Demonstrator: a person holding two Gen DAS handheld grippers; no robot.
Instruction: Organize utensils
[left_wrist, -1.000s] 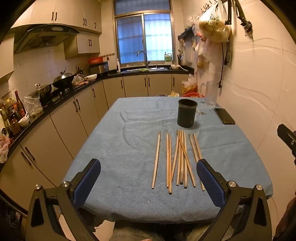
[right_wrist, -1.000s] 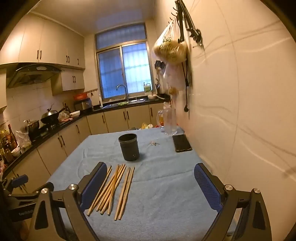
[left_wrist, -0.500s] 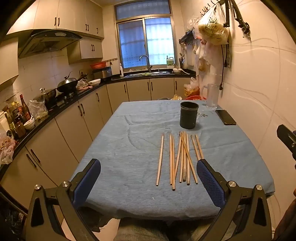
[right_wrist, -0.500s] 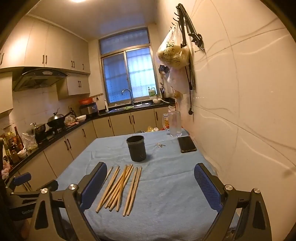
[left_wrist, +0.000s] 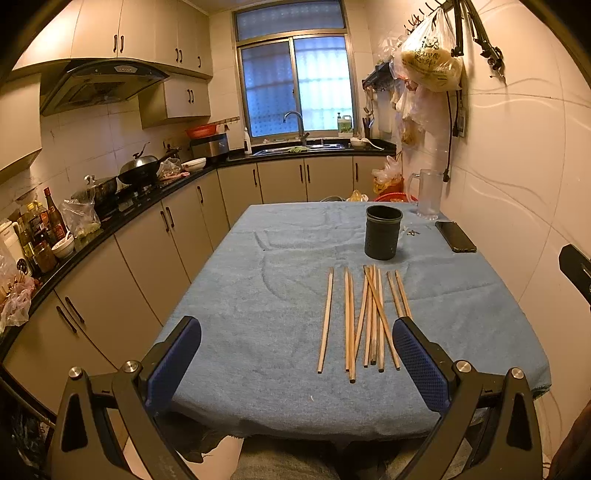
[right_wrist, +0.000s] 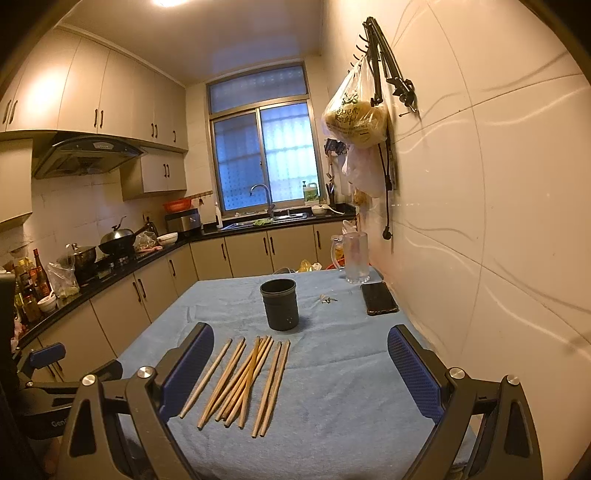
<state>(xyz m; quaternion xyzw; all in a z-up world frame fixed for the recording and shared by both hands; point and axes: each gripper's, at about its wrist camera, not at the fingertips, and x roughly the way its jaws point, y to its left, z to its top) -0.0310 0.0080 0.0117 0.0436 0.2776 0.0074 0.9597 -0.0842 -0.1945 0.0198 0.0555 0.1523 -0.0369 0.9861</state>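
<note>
Several wooden chopsticks (left_wrist: 369, 317) (right_wrist: 245, 376) lie loose, side by side, on the blue cloth of the table (left_wrist: 258, 295) (right_wrist: 351, 369). Just beyond their far ends stands a dark, empty-looking utensil cup (left_wrist: 382, 232) (right_wrist: 279, 304), upright. My left gripper (left_wrist: 295, 365) hangs open above the table's near edge, short of the chopsticks, with nothing between its blue pads. My right gripper (right_wrist: 299, 369) is also open and holds nothing; the chopsticks lie ahead of it, toward its left finger. The left gripper's body (right_wrist: 40, 369) shows at the right wrist view's left edge.
A black phone (left_wrist: 455, 236) (right_wrist: 378, 298) and a glass mug (left_wrist: 428, 194) (right_wrist: 355, 256) sit at the table's far right by the tiled wall. Small keys (right_wrist: 327, 300) lie right of the cup. Kitchen counters with cookware run along the left.
Both grippers have risen and drawn back from the table, so the chopsticks and cup look farther away. Nothing on the table has moved; both stay open.
</note>
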